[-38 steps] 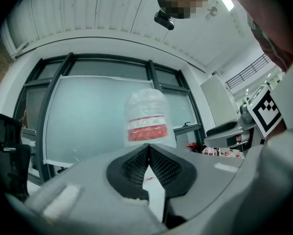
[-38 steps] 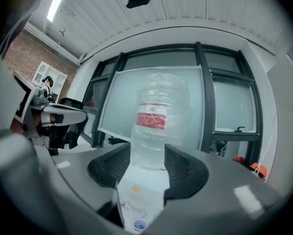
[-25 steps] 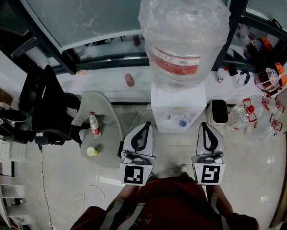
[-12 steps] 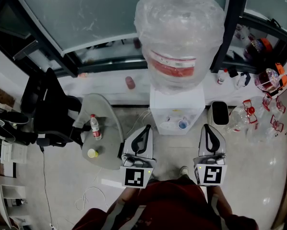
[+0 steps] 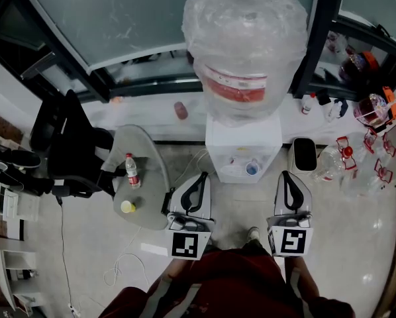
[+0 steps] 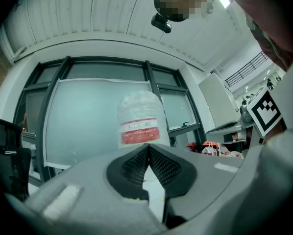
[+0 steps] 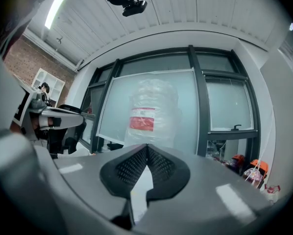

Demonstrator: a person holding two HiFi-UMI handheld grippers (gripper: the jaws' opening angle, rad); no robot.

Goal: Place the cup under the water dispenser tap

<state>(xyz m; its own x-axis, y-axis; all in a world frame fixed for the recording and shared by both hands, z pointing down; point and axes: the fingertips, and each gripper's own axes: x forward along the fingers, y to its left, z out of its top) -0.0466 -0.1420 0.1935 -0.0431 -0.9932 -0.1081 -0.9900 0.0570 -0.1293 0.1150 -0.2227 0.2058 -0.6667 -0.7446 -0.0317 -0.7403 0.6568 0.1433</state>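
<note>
A small yellow cup (image 5: 127, 207) stands on a round grey side table (image 5: 148, 171), next to a water bottle (image 5: 131, 171). The white water dispenser (image 5: 244, 144) carries a large plastic-wrapped bottle (image 5: 246, 45); its blue tap (image 5: 251, 169) faces me. My left gripper (image 5: 201, 177) and right gripper (image 5: 285, 176) are held level in front of the dispenser, one on each side of it, both shut and empty. The cup lies to the left of the left gripper. In the left gripper view (image 6: 147, 146) and the right gripper view (image 7: 146, 146) the pads meet, with the big bottle (image 6: 139, 119) (image 7: 149, 116) beyond.
A black office chair (image 5: 65, 151) stands left of the side table. A white bin with a dark lid (image 5: 303, 154) and empty plastic bottles (image 5: 330, 161) sit right of the dispenser. A window ledge (image 5: 178, 128) with small items runs behind. A cable (image 5: 118, 270) lies on the floor.
The head view has shifted slightly. Both grippers keep their places in front of the dispenser and stay shut.
</note>
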